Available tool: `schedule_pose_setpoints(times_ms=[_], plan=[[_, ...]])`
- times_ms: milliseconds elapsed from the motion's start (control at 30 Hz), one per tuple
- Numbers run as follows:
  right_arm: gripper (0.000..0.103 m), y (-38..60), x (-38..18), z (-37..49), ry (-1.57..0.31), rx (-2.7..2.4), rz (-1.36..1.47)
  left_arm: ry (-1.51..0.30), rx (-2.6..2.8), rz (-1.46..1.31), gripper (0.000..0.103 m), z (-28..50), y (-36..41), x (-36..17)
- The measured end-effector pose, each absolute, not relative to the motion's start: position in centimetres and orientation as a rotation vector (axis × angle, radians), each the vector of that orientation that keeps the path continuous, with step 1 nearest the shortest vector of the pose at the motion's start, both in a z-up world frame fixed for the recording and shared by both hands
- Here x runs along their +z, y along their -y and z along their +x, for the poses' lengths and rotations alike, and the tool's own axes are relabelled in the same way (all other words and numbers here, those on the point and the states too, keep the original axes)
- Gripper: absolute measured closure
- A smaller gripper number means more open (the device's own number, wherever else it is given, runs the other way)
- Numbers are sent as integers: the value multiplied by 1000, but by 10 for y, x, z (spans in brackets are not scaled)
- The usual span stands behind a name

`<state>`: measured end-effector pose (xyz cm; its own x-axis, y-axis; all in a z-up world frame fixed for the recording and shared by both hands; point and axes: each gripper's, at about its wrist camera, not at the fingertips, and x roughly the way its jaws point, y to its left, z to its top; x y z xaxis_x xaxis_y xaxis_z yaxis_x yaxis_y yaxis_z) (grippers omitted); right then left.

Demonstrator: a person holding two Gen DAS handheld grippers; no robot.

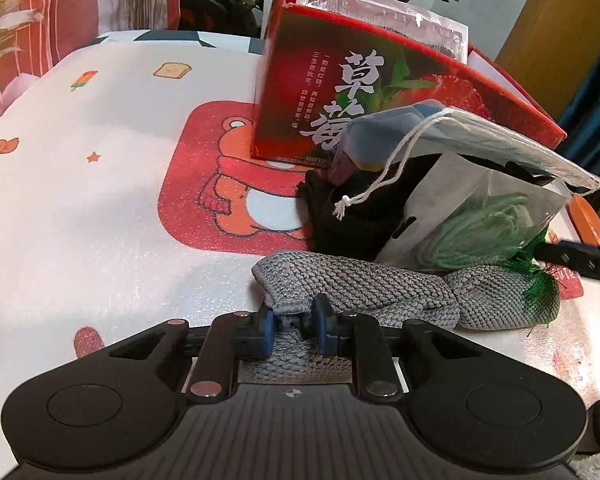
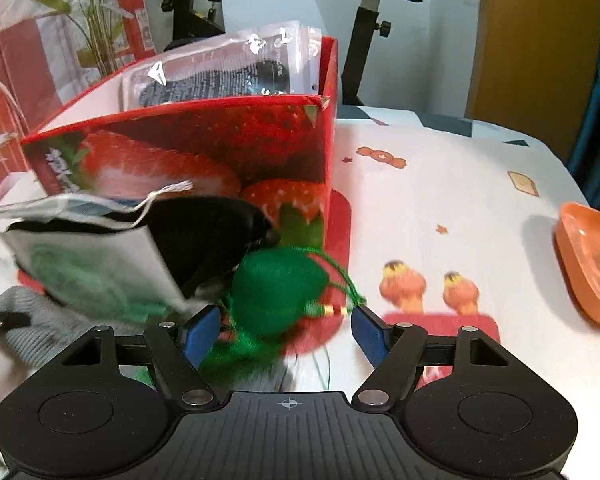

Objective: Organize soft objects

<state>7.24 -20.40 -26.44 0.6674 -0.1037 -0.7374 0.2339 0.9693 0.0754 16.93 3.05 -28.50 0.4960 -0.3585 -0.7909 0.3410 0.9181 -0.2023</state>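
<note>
One red strawberry box holding plastic packets, left gripper pinching grey knit cloth

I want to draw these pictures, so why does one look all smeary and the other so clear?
Right wrist view: motion blur smears the green tassel ball and the white bag. Left wrist view: sharp, you can see the gray knit cloth weave in the left tool. Both views: the fisheye lens bends the red strawberry box.

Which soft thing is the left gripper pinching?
The grey knitted cloth. The left gripper is shut on its edge, while the green tasselled ball sits loose between the open right gripper.
</note>
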Motion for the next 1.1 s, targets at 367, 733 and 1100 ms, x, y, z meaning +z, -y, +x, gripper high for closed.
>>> schedule_pose_setpoints(times_ms=[367, 733, 1100], plan=[[33, 206, -289, 116, -908, -220, 49, -954, -422, -43, 82, 168, -33, -286], [38, 255, -280, 118, -866, -341, 95, -951, -423, -42, 82, 168, -34, -286], [38, 230, -260, 52, -852, -235, 174, -951, -421, -51, 80, 168, -34, -286]])
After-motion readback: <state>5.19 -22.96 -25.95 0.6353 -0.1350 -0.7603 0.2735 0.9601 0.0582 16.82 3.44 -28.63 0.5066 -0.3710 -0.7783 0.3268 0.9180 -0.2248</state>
